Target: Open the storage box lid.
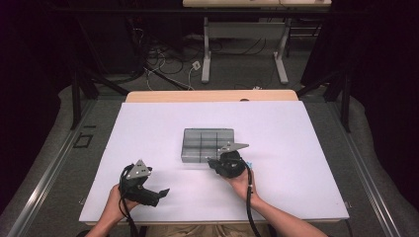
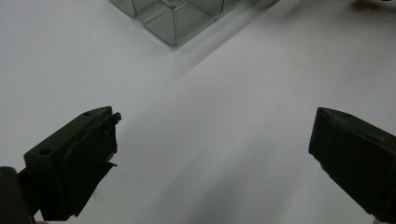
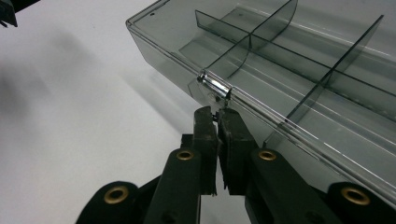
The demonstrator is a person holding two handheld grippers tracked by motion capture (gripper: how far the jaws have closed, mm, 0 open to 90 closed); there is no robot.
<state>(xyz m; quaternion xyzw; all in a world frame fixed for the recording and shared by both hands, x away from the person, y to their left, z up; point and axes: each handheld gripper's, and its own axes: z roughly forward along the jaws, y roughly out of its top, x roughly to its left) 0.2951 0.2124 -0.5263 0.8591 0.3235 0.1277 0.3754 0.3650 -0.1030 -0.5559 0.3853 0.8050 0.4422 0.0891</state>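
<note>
A smoky clear plastic compartment box [image 1: 201, 140] lies in the middle of the white table, its dividers [image 3: 261, 44] visible through the plastic. On its near long side sits a small shiny latch [image 3: 214, 87]. My right gripper [image 3: 217, 112] is pressed up to that side, its jaws shut together on the lower tab of the latch; in the high view the right gripper [image 1: 216, 162] is at the box's front right corner. My left gripper [image 1: 159, 194] rests low over the table at the front left, well apart from the box [image 2: 173, 21], jaws wide open with nothing between them [image 2: 212, 154].
The white table top [image 1: 296, 163] has bare room left, right and in front of the box. A wooden strip [image 1: 212, 96] edges its far side. Beyond it are cables on the floor [image 1: 168, 64] and the legs of another table [image 1: 206, 54].
</note>
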